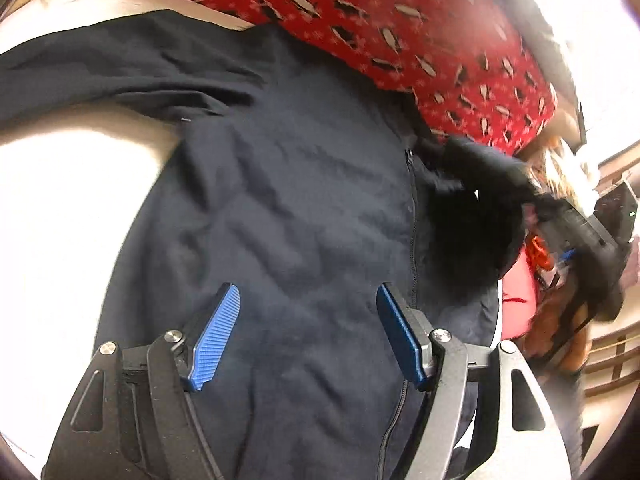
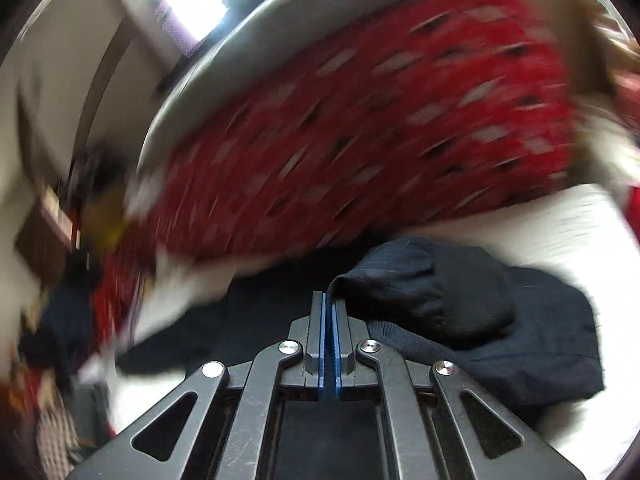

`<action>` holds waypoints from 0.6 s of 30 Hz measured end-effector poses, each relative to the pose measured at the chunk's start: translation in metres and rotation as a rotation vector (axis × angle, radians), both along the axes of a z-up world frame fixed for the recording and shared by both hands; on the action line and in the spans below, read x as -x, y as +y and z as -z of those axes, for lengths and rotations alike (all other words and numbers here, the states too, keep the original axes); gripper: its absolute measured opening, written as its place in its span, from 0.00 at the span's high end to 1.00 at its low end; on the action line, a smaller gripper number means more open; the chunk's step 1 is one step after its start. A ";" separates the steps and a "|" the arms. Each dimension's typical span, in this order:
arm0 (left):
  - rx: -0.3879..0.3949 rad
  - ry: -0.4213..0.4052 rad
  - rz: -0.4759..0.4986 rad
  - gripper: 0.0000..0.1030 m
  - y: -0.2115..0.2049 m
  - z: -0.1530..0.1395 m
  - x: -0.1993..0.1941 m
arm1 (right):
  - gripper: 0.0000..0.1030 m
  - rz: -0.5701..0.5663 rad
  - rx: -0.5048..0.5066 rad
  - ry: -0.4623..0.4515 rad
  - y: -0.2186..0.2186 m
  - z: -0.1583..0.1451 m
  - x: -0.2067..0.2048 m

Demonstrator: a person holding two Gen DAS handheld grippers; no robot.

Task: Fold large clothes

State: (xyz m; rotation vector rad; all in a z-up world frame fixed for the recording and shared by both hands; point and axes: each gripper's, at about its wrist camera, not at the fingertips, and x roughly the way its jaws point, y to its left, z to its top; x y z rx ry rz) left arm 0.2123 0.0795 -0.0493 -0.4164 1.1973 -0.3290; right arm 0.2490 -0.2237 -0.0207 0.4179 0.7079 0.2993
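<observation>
A large dark navy zip-up garment (image 1: 288, 184) lies spread on a white surface (image 1: 60, 208), its zipper (image 1: 412, 216) running down the right of the left wrist view. My left gripper (image 1: 308, 300) is open just above the garment's body, blue pads (image 1: 216, 332) apart and empty. My right gripper (image 2: 329, 300) is shut on a fold of the navy garment (image 2: 420, 292), lifting that part off the bed. The right gripper also shows in the left wrist view (image 1: 576, 232), holding the dark cloth at the garment's right side.
A red blanket with a penguin print (image 1: 400, 20) lies beyond the garment and shows blurred in the right wrist view (image 2: 360, 120). White bedding (image 2: 560, 232) surrounds the garment. Cluttered items and wooden furniture (image 1: 608, 352) stand at the right.
</observation>
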 end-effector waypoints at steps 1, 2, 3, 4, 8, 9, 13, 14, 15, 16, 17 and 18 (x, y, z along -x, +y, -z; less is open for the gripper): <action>0.005 -0.001 -0.008 0.31 0.006 0.000 0.001 | 0.97 -0.044 0.026 0.017 0.027 0.008 -0.001; 0.009 -0.002 -0.017 0.31 0.012 -0.001 0.002 | 0.93 -0.091 0.041 0.042 0.054 0.019 -0.001; 0.011 -0.004 -0.021 0.31 0.017 -0.001 0.002 | 0.93 -0.141 0.048 0.076 0.079 0.031 -0.001; 0.011 -0.008 -0.026 0.31 0.022 -0.002 0.004 | 0.92 -0.191 0.065 0.127 0.107 0.046 0.001; -0.006 -0.023 -0.023 0.31 0.030 -0.005 0.006 | 0.87 -0.322 0.074 0.254 0.159 0.083 0.021; -0.010 -0.024 -0.014 0.31 0.028 -0.005 0.004 | 0.83 -0.341 0.066 0.274 0.163 0.088 0.031; -0.048 -0.022 0.058 0.31 -0.003 -0.003 -0.006 | 0.66 -0.297 -0.010 0.270 0.136 0.089 0.066; -0.066 -0.016 0.085 0.31 -0.019 0.000 -0.013 | 0.61 -0.238 -0.023 0.266 0.116 0.089 0.074; -0.074 -0.009 0.103 0.31 -0.030 0.003 -0.018 | 0.59 -0.198 -0.030 0.266 0.103 0.090 0.078; -0.079 0.000 0.121 0.31 -0.041 0.006 -0.024 | 0.58 -0.150 -0.036 0.266 0.088 0.090 0.083; -0.091 0.018 0.135 0.31 -0.059 0.011 -0.032 | 0.58 -0.094 -0.044 0.270 0.069 0.092 0.088; -0.100 0.031 0.139 0.31 -0.070 0.013 -0.037 | 0.57 -0.051 -0.057 0.280 0.053 0.095 0.094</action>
